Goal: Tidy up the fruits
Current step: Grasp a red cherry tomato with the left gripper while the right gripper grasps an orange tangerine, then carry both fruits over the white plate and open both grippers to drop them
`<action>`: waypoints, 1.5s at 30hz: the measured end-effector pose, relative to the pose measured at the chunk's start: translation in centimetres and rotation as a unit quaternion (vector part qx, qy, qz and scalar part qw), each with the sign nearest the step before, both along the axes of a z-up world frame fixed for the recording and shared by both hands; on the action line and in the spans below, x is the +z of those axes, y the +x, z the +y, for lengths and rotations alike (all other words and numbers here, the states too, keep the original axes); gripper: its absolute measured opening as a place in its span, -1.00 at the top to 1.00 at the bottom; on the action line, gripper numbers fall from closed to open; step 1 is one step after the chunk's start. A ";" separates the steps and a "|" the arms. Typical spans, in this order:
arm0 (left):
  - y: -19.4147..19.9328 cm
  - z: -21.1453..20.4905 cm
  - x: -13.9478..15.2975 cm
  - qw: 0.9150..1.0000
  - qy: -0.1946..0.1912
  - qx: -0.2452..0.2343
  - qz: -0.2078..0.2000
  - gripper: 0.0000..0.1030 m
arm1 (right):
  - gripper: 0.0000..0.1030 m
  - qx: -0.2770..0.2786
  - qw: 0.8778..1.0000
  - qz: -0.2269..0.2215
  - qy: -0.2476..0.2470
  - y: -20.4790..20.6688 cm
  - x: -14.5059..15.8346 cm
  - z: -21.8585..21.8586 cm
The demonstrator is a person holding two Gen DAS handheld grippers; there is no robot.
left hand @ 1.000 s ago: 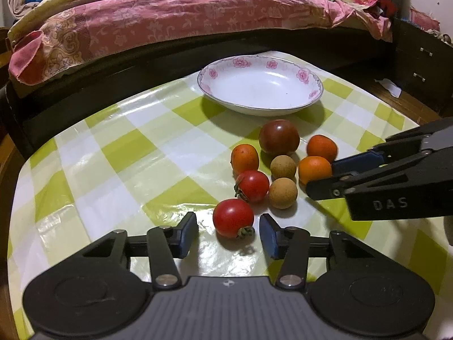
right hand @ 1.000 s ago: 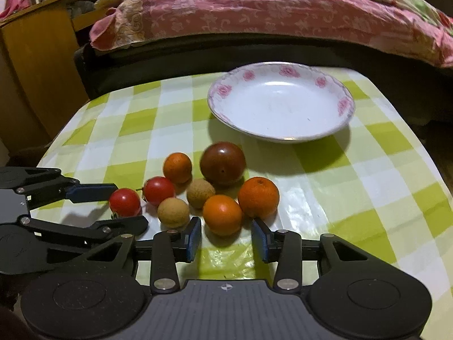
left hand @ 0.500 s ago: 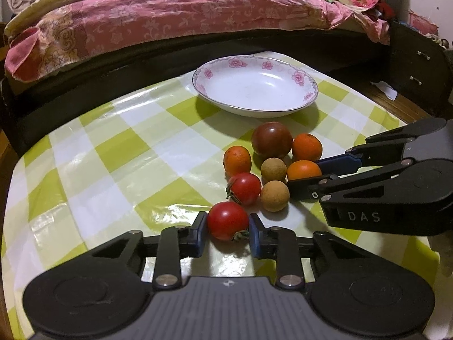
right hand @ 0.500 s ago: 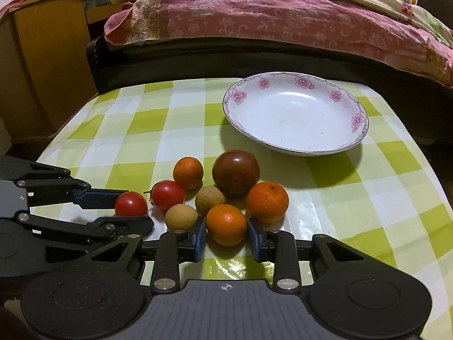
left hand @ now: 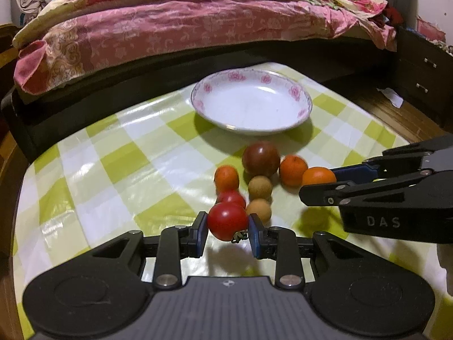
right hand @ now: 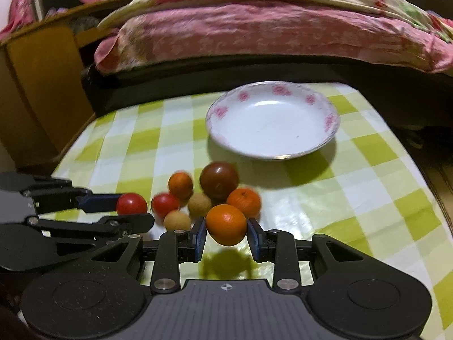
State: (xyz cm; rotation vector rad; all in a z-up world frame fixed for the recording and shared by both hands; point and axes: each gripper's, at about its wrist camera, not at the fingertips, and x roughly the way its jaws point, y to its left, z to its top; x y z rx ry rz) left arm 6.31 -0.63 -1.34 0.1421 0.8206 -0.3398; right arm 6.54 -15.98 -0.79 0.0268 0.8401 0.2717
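The left gripper (left hand: pixel 228 228) fingers clamp a red tomato (left hand: pixel 227 221) and the right gripper (right hand: pixel 226 233) fingers clamp an orange (right hand: pixel 226 223), both fruits lifted clear of the checked tabletop (left hand: pixel 113 175) near the remaining fruit cluster, with the empty white plate (left hand: pixel 294 119) beyond.

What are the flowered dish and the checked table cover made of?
The dish looks like glazed ceramic: glossy white, printed pink flowers on the rim, possibly melamine. The table cover looks like plastic or oilcloth: shiny wrinkles catching glare.
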 end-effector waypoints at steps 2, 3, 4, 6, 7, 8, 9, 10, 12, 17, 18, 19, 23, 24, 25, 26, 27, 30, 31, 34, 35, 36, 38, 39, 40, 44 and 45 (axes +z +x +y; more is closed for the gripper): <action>0.9 -0.5 0.9 1.000 -0.010 0.001 -0.002 0.28 | 0.46 -0.009 1.000 -0.007 0.007 0.6 0.9 -0.5; 1.4 -0.7 1.4 1.000 -0.017 0.000 -0.006 0.28 | 0.46 -0.011 1.000 -0.013 0.008 0.9 1.3 -0.6; 2.0 -0.9 1.8 1.000 -0.025 -0.002 -0.011 0.28 | 0.46 -0.013 1.000 -0.021 0.008 1.3 1.8 -0.6; 3.3 -1.4 2.5 0.999 -0.033 -0.006 -0.019 0.28 | 0.46 -0.015 0.999 -0.031 0.000 2.3 2.2 -0.7; 4.0 -1.6 2.7 0.999 -0.032 -0.006 -0.023 0.28 | 0.46 -0.016 0.999 -0.037 -0.006 3.0 2.4 -0.7; 4.8 -1.8 2.8 0.999 -0.033 -0.006 -0.027 0.28 | 0.46 -0.017 0.999 -0.041 -0.009 3.8 2.5 -0.8; 5.4 -1.9 2.9 0.999 -0.035 -0.006 -0.029 0.28 | 0.46 -0.017 0.999 -0.043 -0.011 4.4 2.5 -0.9; 6.1 -2.0 3.0 0.999 -0.038 -0.004 -0.029 0.28 | 0.46 -0.017 0.999 -0.044 -0.013 5.0 2.4 -1.1; 7.4 -2.3 3.0 0.999 -0.041 -0.001 -0.029 0.28 | 0.46 -0.020 0.999 -0.045 -0.014 6.0 2.3 -1.5; 9.8 -3.4 2.3 0.999 -0.033 -0.006 -0.024 0.28 | 0.46 -0.029 0.999 -0.032 -0.013 7.7 1.2 -2.6; 10.1 -3.6 2.1 0.999 -0.033 -0.006 -0.021 0.28 | 0.46 -0.032 0.999 -0.029 -0.011 8.0 1.0 -2.8; 10.4 -3.7 1.8 0.999 -0.033 -0.007 -0.017 0.28 | 0.46 -0.033 0.999 -0.028 -0.009 8.1 0.9 -2.9; 10.8 -4.2 1.1 1.000 -0.025 -0.011 -0.010 0.28 | 0.46 -0.031 0.999 -0.023 -0.012 8.7 0.4 -3.1; 11.0 -4.2 1.0 1.000 -0.025 -0.011 -0.008 0.28 | 0.46 -0.030 0.999 -0.023 -0.014 8.7 0.3 -3.1; 11.1 -4.2 0.9 1.000 -0.025 -0.010 -0.006 0.28 | 0.46 -0.029 0.999 -0.024 -0.016 8.8 0.2 -3.0; 11.3 -4.2 0.8 1.000 -0.027 -0.009 -0.005 0.28 | 0.46 -0.028 0.999 -0.025 -0.020 8.8 0.2 -3.0; 11.5 -4.2 0.7 1.000 -0.028 -0.009 -0.003 0.28 | 0.46 -0.027 0.999 -0.025 -0.022 8.9 0.1 -3.0; 11.8 -4.3 0.3 1.000 -0.027 -0.011 -0.001 0.28 | 0.45 -0.027 0.999 -0.020 -0.018 9.3 -0.1 -3.2; 11.8 -4.4 0.3 1.000 -0.023 -0.012 -0.004 0.28 | 0.45 -0.025 0.999 -0.018 -0.018 9.5 -0.2 -3.2; 12.0 -4.4 0.4 1.000 -0.021 -0.015 -0.006 0.28 | 0.44 -0.026 0.999 -0.015 -0.013 9.8 -0.4 -3.3; 12.0 -4.3 0.4 1.000 -0.023 -0.014 -0.006 0.28 | 0.43 -0.025 0.999 -0.016 -0.013 9.9 -0.4 -3.3; 12.1 -4.3 0.4 1.000 -0.022 -0.015 -0.006 0.28 | 0.43 -0.026 0.999 -0.017 -0.014 9.9 -0.4 -3.3; 12.1 -4.4 0.4 1.000 -0.020 -0.015 -0.007 0.26 | 0.43 -0.027 0.999 -0.017 -0.014 9.8 -0.5 -3.4; 12.1 -4.4 0.4 1.000 -0.020 -0.015 -0.007 0.25 | 0.42 -0.026 0.999 -0.017 -0.014 9.8 -0.5 -3.4; 12.1 -4.4 0.4 1.000 -0.020 -0.015 -0.006 0.25 | 0.42 -0.026 0.999 -0.017 -0.014 9.8 -0.5 -3.4; 12.3 -4.3 0.4 1.000 -0.019 -0.010 -0.005 0.20 | 0.42 -0.028 0.999 -0.018 -0.012 9.8 -0.4 -3.4; 12.3 -4.3 0.5 1.000 -0.021 -0.009 -0.005 0.19 | 0.42 -0.028 0.999 -0.020 -0.012 9.7 -0.4 -3.4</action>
